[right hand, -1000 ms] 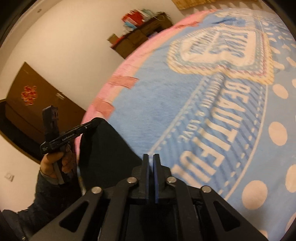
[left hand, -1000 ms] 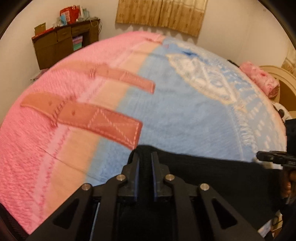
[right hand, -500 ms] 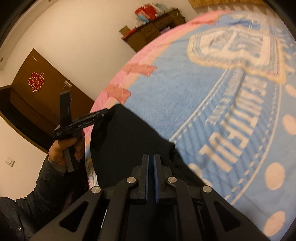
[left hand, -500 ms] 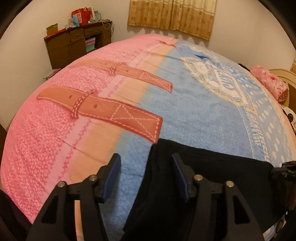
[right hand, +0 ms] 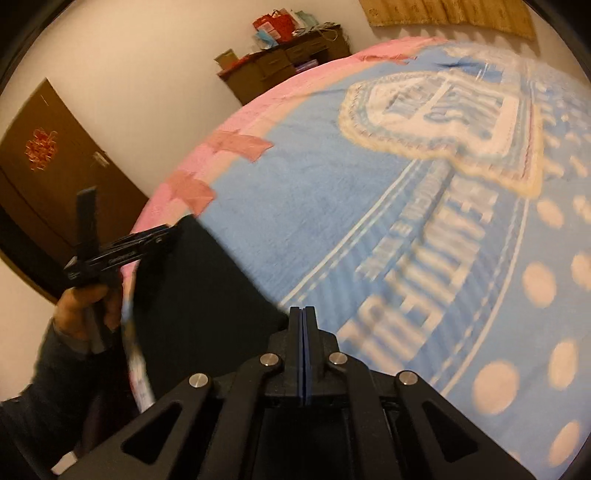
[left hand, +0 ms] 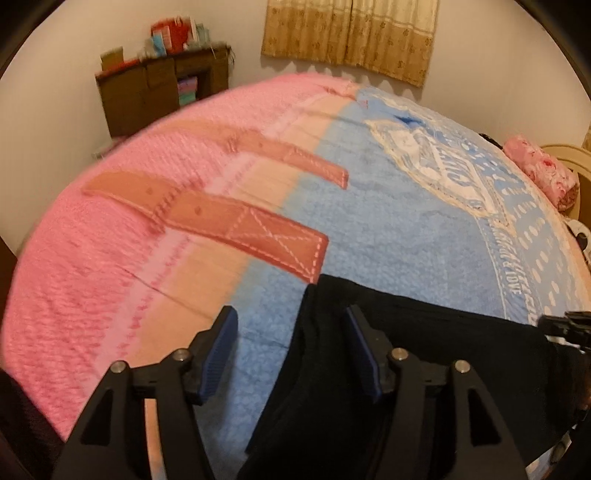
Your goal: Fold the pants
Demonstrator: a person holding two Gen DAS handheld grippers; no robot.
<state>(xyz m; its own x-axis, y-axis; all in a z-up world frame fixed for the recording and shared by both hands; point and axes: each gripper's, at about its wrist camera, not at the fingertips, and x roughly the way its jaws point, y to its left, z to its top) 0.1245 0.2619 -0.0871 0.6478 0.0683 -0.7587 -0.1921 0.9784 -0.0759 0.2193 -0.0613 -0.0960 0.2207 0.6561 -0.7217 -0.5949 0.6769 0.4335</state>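
Black pants point(left hand: 443, 369) lie at the near edge of a pink and blue blanket point(left hand: 388, 229) on a bed. My left gripper point(left hand: 290, 317) is open and its jaws are opening. The left edge of the pants lies loose between its blue pads point(left hand: 218, 343), pressed by neither. In the right wrist view the pants point(right hand: 192, 295) spread to the left below my right gripper point(right hand: 303, 314), which is shut on their right corner. The left gripper point(right hand: 166, 234) shows there above the far corner. The right gripper's tip point(left hand: 554, 325) reaches the pants' right end.
A wooden desk point(left hand: 159, 92) with clutter on top stands by the wall behind the bed, under a tan curtain point(left hand: 351, 33). A pink pillow point(left hand: 543, 177) lies at the right end. A brown door point(right hand: 48, 155) stands left, behind the person's hand point(right hand: 85, 310).
My left gripper has let go of the pants corner and opened wide; the cloth has dropped onto the blanket. The right gripper has stayed shut with little movement.
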